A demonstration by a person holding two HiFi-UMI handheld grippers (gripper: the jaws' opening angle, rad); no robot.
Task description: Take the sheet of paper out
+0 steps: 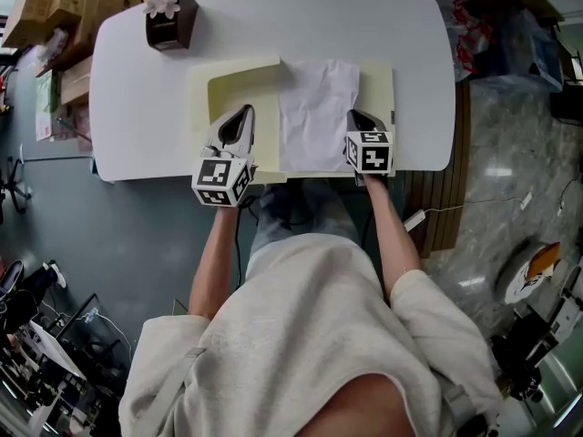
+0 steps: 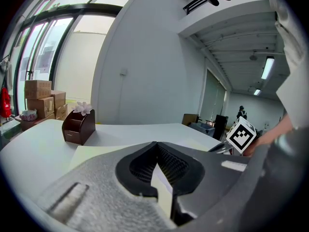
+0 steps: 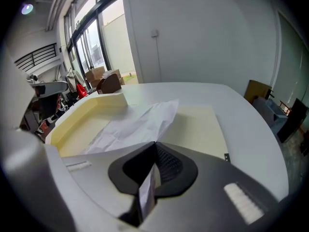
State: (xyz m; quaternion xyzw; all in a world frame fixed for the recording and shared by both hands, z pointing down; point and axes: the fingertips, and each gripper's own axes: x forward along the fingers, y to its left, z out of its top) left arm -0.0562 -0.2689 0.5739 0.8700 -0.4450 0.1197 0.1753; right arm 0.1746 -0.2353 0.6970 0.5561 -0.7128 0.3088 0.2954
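A pale yellow folder (image 1: 378, 89) lies open on the white table (image 1: 137, 107), near its front edge. A creased white sheet of paper (image 1: 314, 112) lies across the folder's middle and reaches to the front edge. My left gripper (image 1: 239, 121) is at the folder's left front, shut on a cream edge of the folder (image 2: 163, 190). At the sheet's right front corner, my right gripper (image 1: 357, 123) is shut on the white sheet; a strip of it (image 3: 145, 195) shows between the closed jaws. In the right gripper view the sheet (image 3: 140, 122) runs away over the folder (image 3: 198, 124).
A dark brown box topped with a white flower (image 1: 170, 16) stands at the table's far left, also in the left gripper view (image 2: 78, 124). Cardboard boxes (image 1: 55, 12) are stacked beyond the table's left end. The front edge runs just behind both grippers.
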